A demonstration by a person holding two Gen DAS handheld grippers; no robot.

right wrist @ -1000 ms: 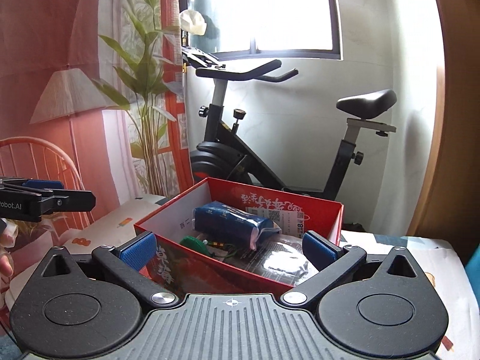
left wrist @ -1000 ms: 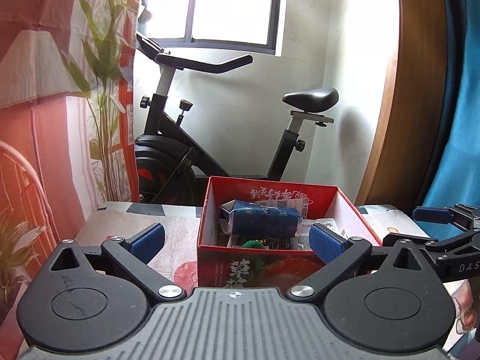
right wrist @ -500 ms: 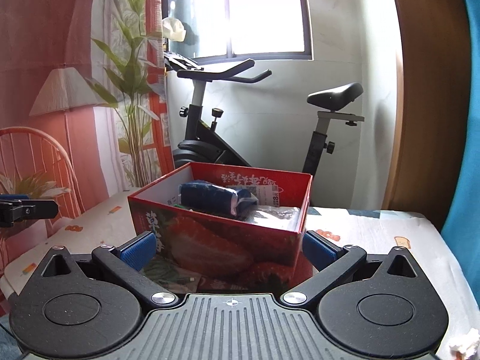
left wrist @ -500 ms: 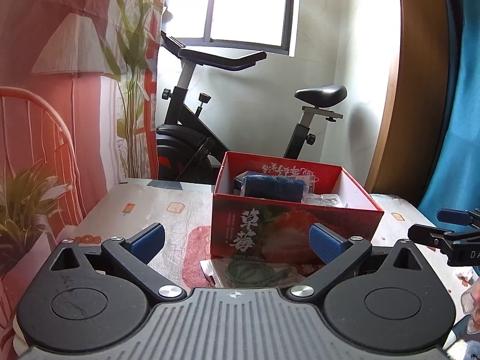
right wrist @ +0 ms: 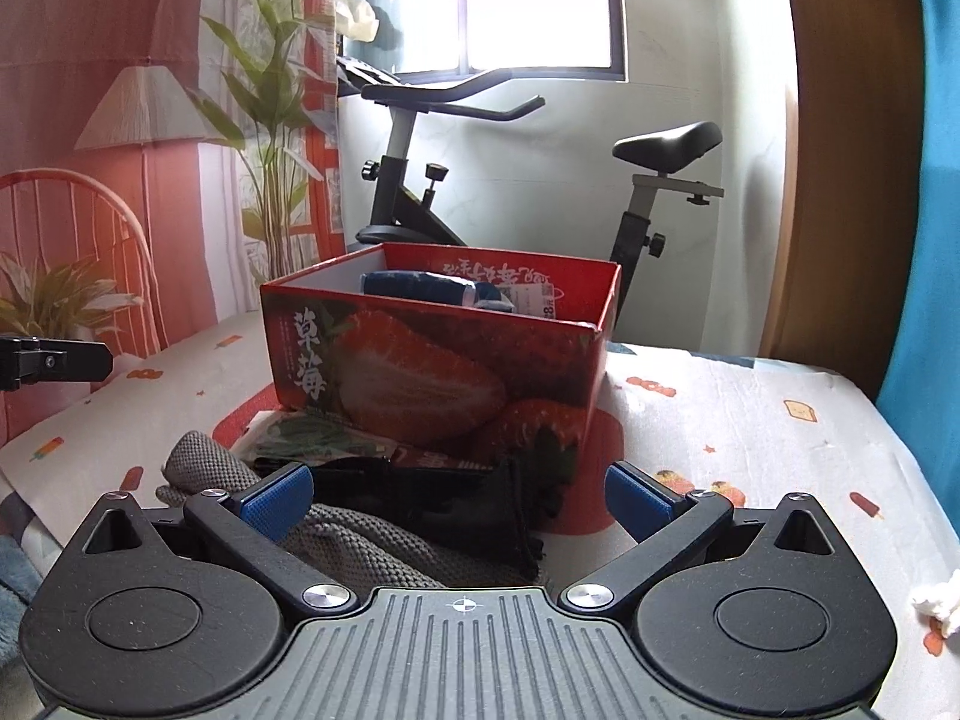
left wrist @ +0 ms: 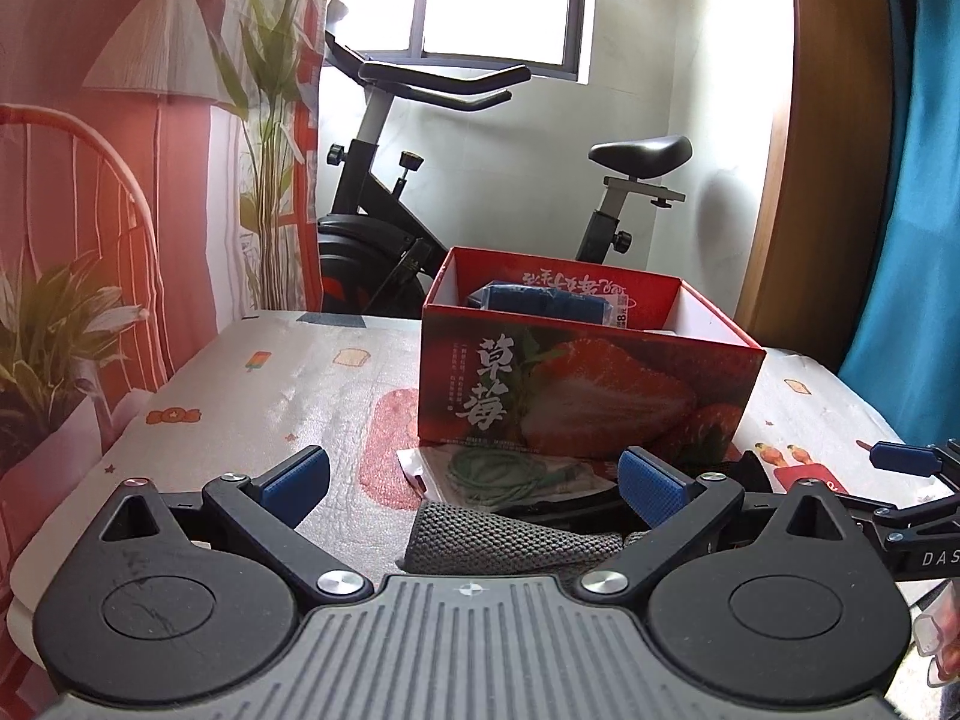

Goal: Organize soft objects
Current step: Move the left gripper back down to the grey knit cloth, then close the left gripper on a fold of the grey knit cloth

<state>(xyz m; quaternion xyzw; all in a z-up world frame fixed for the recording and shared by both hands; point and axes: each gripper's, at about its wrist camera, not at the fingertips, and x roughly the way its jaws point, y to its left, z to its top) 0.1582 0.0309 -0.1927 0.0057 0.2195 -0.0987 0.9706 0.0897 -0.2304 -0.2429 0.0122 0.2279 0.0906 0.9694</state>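
A red strawberry box stands on the patterned table and holds a dark blue soft roll. In front of it lie a clear bag with a green cord, a grey knitted cloth and a black cloth. My left gripper is open and empty, low over the grey cloth. My right gripper is open and empty, low over the black cloth; its blue tip shows in the left wrist view.
An exercise bike stands behind the table by the window. A printed curtain hangs at left, a blue curtain at right. A white crumpled scrap lies at the table's right edge.
Both grippers have pulled back and dropped from above the box toward the table's near side. The cloths and the cord bag in front of the box have come into view.
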